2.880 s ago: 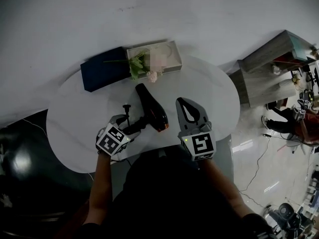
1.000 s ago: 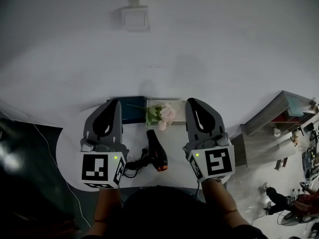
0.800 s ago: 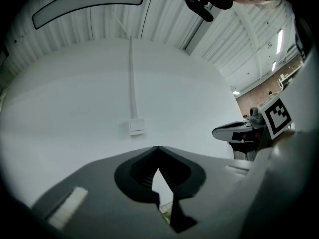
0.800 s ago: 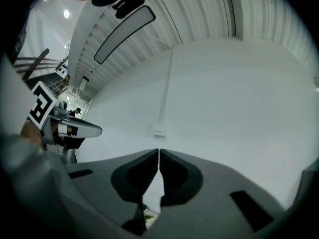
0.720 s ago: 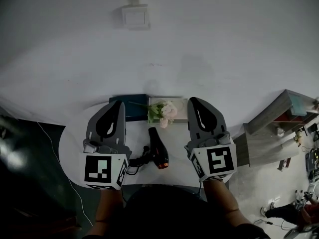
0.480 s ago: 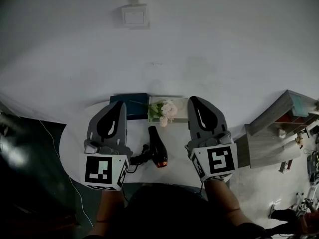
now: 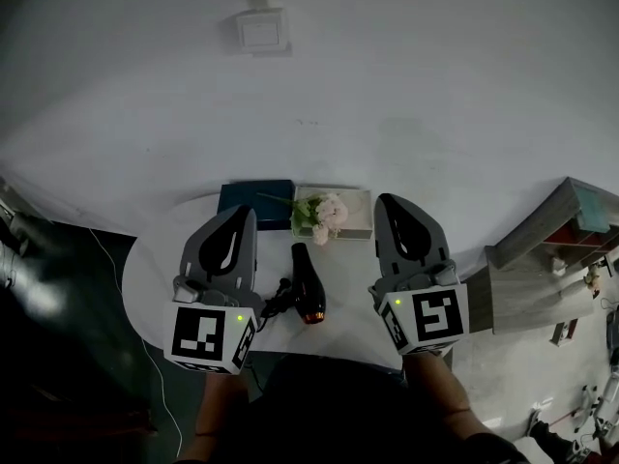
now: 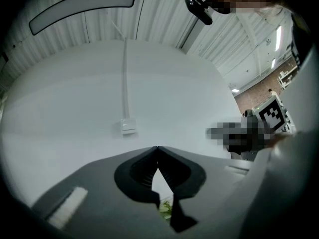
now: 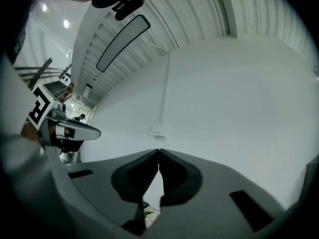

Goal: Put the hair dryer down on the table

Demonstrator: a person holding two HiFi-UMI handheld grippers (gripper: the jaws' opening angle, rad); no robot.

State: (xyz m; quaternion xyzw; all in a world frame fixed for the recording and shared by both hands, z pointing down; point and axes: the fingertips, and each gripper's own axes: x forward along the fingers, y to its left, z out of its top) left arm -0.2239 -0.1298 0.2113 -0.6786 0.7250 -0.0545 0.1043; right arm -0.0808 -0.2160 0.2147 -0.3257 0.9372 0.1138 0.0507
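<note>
A black hair dryer [image 7: 306, 283] with an orange-lit nozzle end lies flat on the white round table [image 7: 155, 269], its cord [image 7: 277, 304] trailing to the left. My left gripper [image 7: 242, 215] is raised above the table left of the dryer, jaws shut and empty; its own view shows the tips [image 8: 157, 149] meeting against the white wall. My right gripper [image 7: 391, 204] is raised to the dryer's right, also shut with nothing in it, and its tips [image 9: 159, 152] touch in the right gripper view. Neither gripper touches the dryer.
At the table's far edge lie a dark blue book [image 7: 253, 197] and a tissue box [image 7: 353, 215] with pink flowers [image 7: 327, 213] on it. A wall switch [image 7: 261, 31] is on the white wall. A grey shelf [image 7: 556, 230] stands at the right.
Earlier my left gripper held the dryer's handle on the table; now the dryer lies free and both grippers are lifted beside it. Over the last second the view drifted slightly, grippers staying raised.
</note>
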